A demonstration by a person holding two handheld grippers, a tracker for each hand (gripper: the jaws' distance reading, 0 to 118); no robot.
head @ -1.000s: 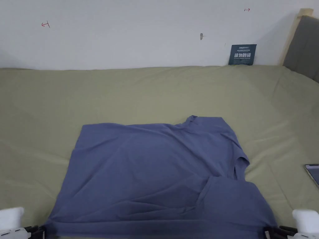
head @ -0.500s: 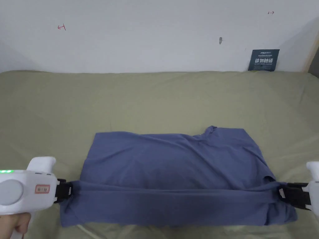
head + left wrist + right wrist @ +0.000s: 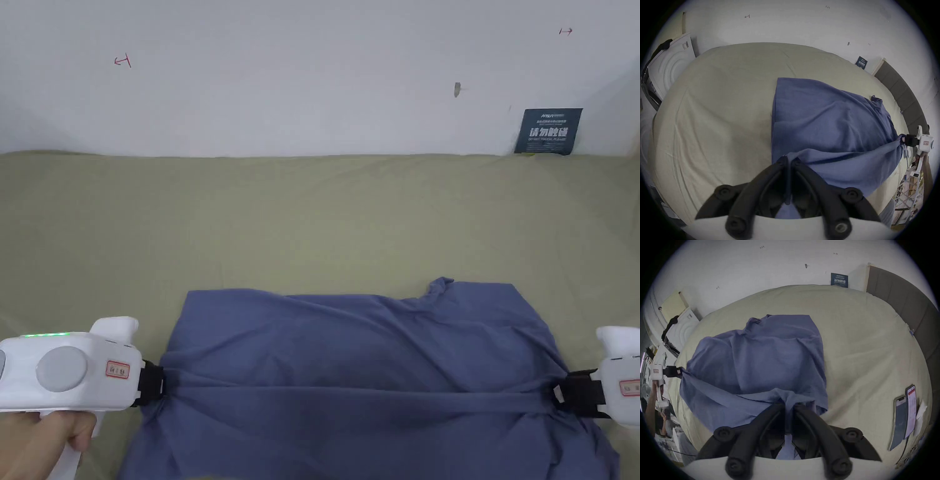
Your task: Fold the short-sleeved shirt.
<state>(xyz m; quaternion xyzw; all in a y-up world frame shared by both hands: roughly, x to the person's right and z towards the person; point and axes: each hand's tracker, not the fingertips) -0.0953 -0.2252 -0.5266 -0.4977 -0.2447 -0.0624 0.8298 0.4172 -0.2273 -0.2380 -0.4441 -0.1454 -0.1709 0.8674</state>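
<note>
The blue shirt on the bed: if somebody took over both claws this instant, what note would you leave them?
Left claw: shut on the shirt at its left side.
Right claw: shut on the shirt's right side.
The shirt lies on the green bed sheet, its near part lifted and stretched taut between the claws; the collar end is to the right.
Done: both sides gripped and raised.
Left: probably carry the taut edge over toward the wall side, lay it down, let go, then finish the remaining folds.

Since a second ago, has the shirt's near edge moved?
Yes. The left gripper and right gripper have carried the near edge of the blue shirt away from the person, toward its far edge and the wall.
</note>
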